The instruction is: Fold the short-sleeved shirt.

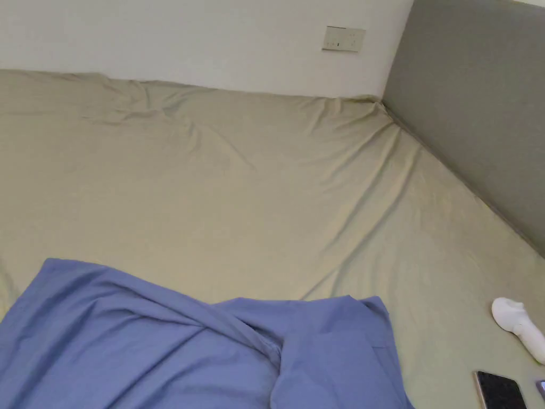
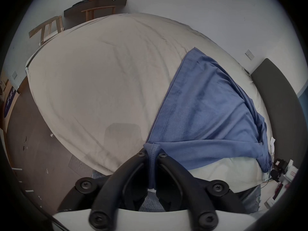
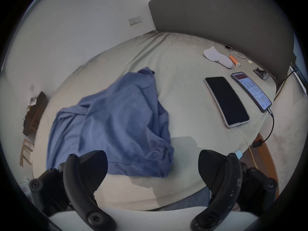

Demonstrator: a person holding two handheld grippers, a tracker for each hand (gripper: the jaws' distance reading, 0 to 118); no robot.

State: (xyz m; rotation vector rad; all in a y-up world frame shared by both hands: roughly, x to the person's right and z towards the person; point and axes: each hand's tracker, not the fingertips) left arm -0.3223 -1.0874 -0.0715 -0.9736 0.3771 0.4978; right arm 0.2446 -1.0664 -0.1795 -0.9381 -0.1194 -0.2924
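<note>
Shirt (image 2: 208, 114) fabric sits pinched at one hemmed corner between the clenched jaws of the left gripper (image 2: 152, 154); the right gripper (image 3: 152, 166) gapes empty above the bed (image 3: 183, 78). Rumpled, one-cornered, it may drag into bunches.

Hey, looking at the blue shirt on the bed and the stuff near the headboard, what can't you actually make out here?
- Shirt: the head view's bottom edge cuts off its near part.
- Sleeves and collar: bunched folds hide them in the right gripper view.
- Fabric inside the left gripper: its jaws cover how much is pinched.
- Small items by the headboard: too small to identify.
- Dark phone: cut off in the head view.
</note>
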